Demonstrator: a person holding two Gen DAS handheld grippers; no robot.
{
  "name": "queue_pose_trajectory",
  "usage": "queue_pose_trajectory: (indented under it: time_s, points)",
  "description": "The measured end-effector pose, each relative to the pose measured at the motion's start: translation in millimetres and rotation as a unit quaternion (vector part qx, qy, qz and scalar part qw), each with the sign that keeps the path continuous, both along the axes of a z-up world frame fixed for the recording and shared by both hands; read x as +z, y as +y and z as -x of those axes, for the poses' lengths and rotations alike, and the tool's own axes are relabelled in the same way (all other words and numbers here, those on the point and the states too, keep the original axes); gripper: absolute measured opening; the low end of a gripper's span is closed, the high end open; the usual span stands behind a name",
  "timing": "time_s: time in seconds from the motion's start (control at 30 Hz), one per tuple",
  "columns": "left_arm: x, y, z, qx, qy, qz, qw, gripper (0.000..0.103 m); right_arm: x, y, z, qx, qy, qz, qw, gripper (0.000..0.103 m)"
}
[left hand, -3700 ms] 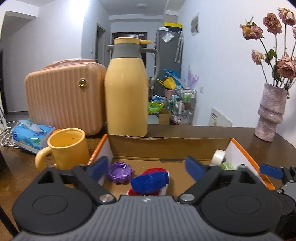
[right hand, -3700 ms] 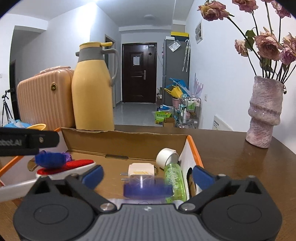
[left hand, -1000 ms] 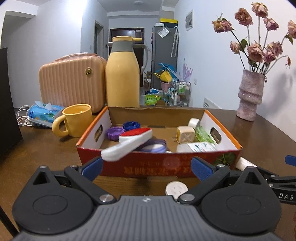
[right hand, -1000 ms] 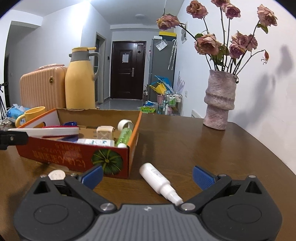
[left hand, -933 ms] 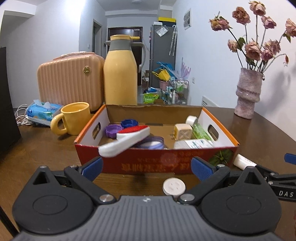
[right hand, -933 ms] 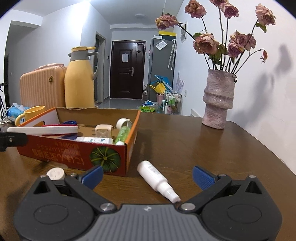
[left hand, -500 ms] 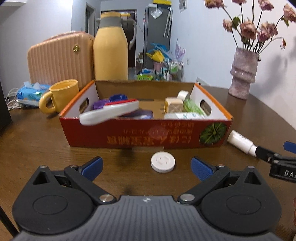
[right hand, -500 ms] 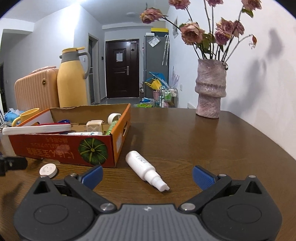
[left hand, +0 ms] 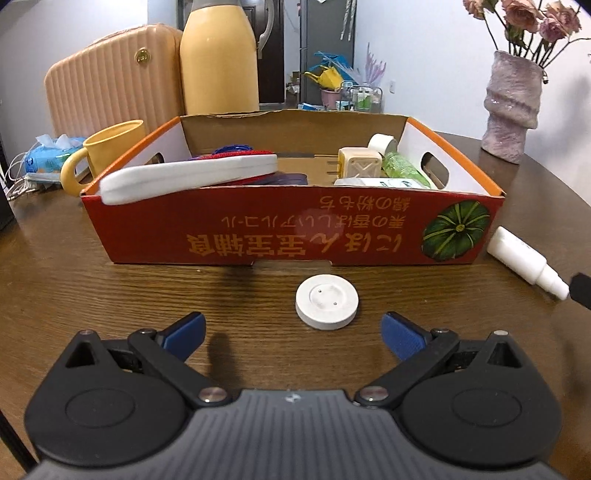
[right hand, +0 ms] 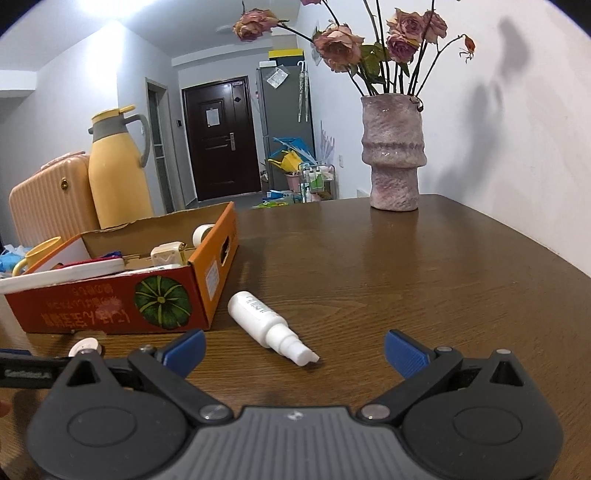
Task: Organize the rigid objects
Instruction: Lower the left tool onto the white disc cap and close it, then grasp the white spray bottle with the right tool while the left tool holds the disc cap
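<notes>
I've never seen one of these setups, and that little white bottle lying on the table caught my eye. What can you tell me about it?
The white spray bottle looks like smooth, opaque plastic: a cylindrical body with faint grey print, a narrower neck and a small nozzle, no cap. It lies on its side on the wooden table, base toward the pumpkin-printed cardboard box beside it, nozzle toward the camera. Nothing grips it; the right gripper sits just short of it, jaws spread.

You are facing a dark brown wood-grain table point(right hand: 388, 258) standing against a plain white wall point(right hand: 517, 129), while beyond it a hallway is leading to a dark panelled door point(right hand: 221, 140) beside a tall grey cabinet point(right hand: 284, 122), with a bright ceiling light point(right hand: 110, 11) glaring overhead.
</notes>
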State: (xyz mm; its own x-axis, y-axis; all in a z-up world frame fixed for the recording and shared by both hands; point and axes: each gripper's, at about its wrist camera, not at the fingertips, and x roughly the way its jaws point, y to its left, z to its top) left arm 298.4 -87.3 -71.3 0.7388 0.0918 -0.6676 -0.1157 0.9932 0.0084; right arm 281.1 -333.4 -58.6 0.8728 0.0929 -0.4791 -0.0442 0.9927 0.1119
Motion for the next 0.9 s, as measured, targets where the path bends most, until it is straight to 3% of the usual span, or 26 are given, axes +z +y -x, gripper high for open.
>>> queue_pose_trajectory:
  time_s: [0.27,0.53,0.63,0.77,0.9]
  points:
    - [-4.5,-1.6,-12.8,0.001,0.002,0.0,1.0,0.102,0.0,1.0,1.2,-0.001,-0.003,0.0,1.0,0.103]
    - [-5.7,-3.0,-19.2,-0.01,-0.002,0.0,0.9999,0.088,-0.7,-1.3,0.8,-0.009,-0.003,-0.003,1.0,0.103]
    - [-4.2,-5.7,-19.6,-0.021,-0.008,-0.002,0.9997,0.073,-1.4,-0.4,-0.3,-0.009,-0.001,-0.001,1.0,0.103]
    - [-1.7,-8.2,-16.5,-0.039,-0.016,0.001,0.9991,0.04,-1.9,-0.6,-1.4,-0.01,0.001,0.0,1.0,0.103]
    - [-1.1,-9.0,-15.3,-0.045,-0.017,0.001,0.9988,0.04,-3.8,-0.4,-4.2,-0.011,0.008,-0.001,1.0,0.103]
